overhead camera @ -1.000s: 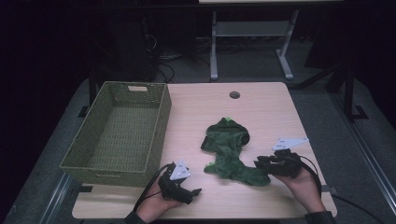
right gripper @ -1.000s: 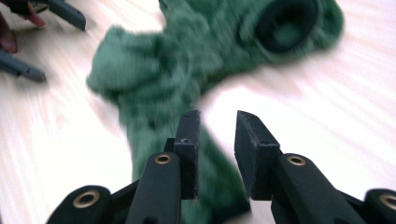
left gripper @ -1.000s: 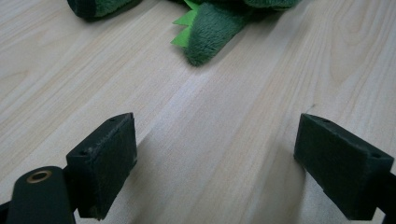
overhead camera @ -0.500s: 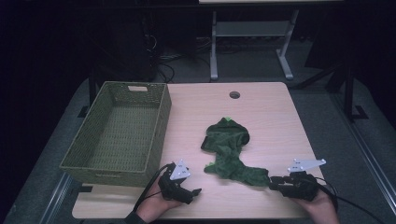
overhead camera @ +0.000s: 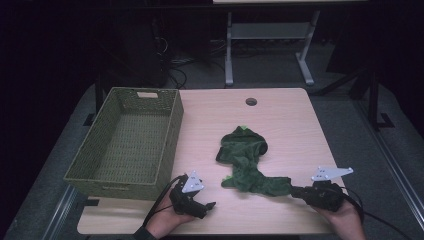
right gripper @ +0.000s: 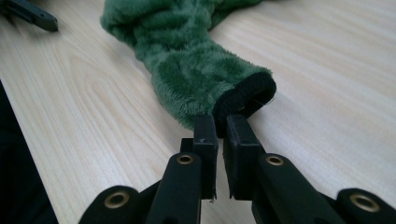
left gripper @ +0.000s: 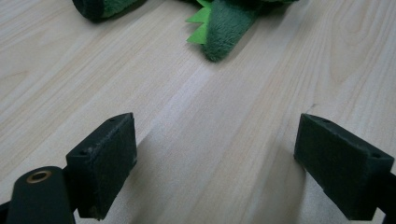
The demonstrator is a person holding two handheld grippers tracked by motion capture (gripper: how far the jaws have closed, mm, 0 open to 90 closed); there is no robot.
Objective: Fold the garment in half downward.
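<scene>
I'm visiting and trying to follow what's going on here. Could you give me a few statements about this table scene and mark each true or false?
1. The right claw is pinching the black cuff of the green plush garment. True.
2. The left claw is clamped on the garment. False: its jaws stand wide apart over bare table.
3. The garment lies inside the wicker basket. False: it lies on the table beside it.
4. The basket holds nothing. True.

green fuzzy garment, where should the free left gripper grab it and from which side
Best guess: the loose fuzzy end with light green spikes on the green garment, straight ahead of the open left gripper. It lies flat and free on the table, so come in low from the near edge. The right gripper pinches the black cuff.
</scene>
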